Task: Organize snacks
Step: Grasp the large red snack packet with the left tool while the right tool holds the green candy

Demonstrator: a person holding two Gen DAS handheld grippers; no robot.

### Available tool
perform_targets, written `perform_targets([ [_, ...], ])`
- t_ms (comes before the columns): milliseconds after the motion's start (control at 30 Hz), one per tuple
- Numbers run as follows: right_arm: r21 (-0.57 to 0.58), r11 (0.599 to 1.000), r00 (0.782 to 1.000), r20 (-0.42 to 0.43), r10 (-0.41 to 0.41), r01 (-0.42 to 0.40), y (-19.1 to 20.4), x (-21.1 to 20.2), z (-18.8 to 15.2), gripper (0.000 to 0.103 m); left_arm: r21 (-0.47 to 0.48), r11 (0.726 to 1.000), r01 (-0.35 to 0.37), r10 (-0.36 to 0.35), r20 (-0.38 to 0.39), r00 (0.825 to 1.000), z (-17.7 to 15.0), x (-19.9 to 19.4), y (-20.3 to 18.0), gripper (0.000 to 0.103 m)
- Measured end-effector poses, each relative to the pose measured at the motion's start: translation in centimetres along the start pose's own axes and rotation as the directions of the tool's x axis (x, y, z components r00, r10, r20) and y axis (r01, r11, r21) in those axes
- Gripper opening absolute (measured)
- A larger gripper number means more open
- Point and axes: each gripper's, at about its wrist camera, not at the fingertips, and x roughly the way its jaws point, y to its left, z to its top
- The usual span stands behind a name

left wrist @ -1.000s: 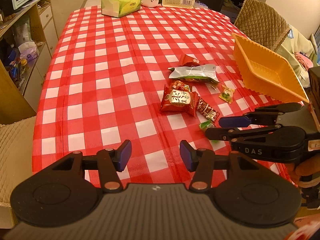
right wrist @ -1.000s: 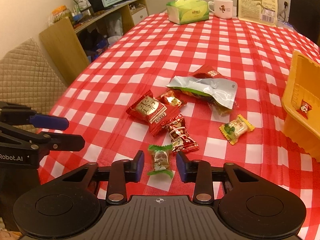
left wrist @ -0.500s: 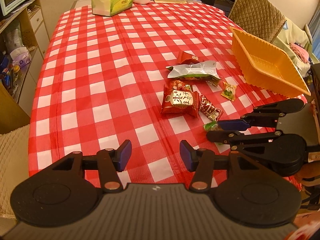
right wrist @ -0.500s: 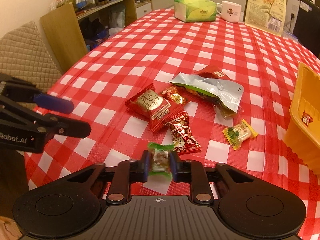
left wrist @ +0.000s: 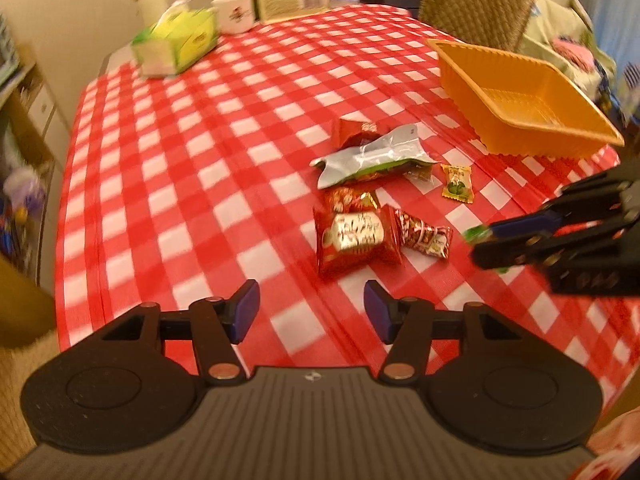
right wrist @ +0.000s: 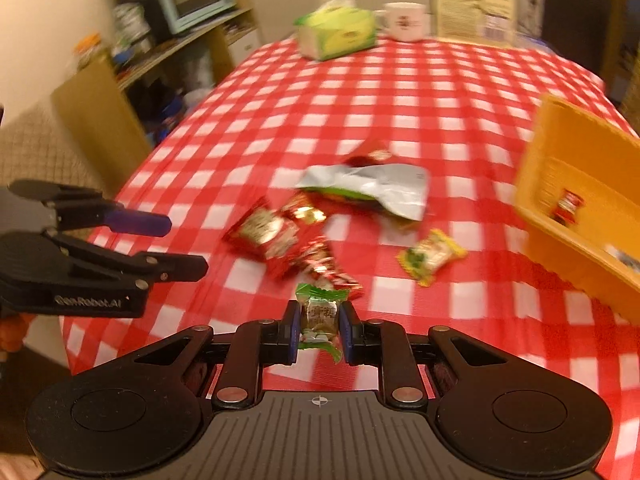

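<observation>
Two views, and both have shifted since half a second ago. From the left wrist we now look further across the red checked tablecloth (left wrist: 180,184), with the snack pile drawn closer to us and the picture blurred. Our right gripper (left wrist: 480,246) has risen and moved right, away from the pile, a scrap of green wrapper showing at its tips. The orange basket (left wrist: 472,68) stands at the far right of the table; we see only bare ribbed floor inside it from here. Our left gripper (left wrist: 311,310) hangs over the cloth with its jaws spread wide, holding and touching nothing. Just ahead lie the large red packet (left wrist: 356,240), the red twist candy (left wrist: 426,236) touching its right edge, the silver pouch (left wrist: 372,156) beyond, and the yellow candy (left wrist: 457,182) off to the right, apart from the others.

From the right wrist, the green candy (right wrist: 319,316) sits higher against the cloth than before, lifted clear of the table. Our right gripper (right wrist: 319,330) is pinching it, both pads pressed against its sides, the wrapper ends sticking out above and below. The basket (right wrist: 576,264) on the right tilts toward us and holds one small red candy (right wrist: 566,208) against its wall. Our left gripper (right wrist: 188,246) shows at the left edge, its two fingers apart. A tissue box (right wrist: 338,32) and a mug (right wrist: 406,20) stand at the far end of the table
</observation>
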Motion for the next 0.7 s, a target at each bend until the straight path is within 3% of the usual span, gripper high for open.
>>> perform_targets([
  [333, 0.181, 0.981, 0.997, 0.02, -0.074, 0.069, -4.1, -3.2, -0.6, 0.021, 0.197, 0.98, 0.001, -0.004, 0.018, 1.0, 2.0, 3.5, -1.9, 0.066],
  [700, 0.252, 0.962, 0.993, 0.019, -0.115, 0.107, -6.1, -4.1, -1.1, 0.021, 0.291, 0.956, 0.036, -0.045, 0.023, 0.999, 3.3, 4.6, -3.8, 0.067],
])
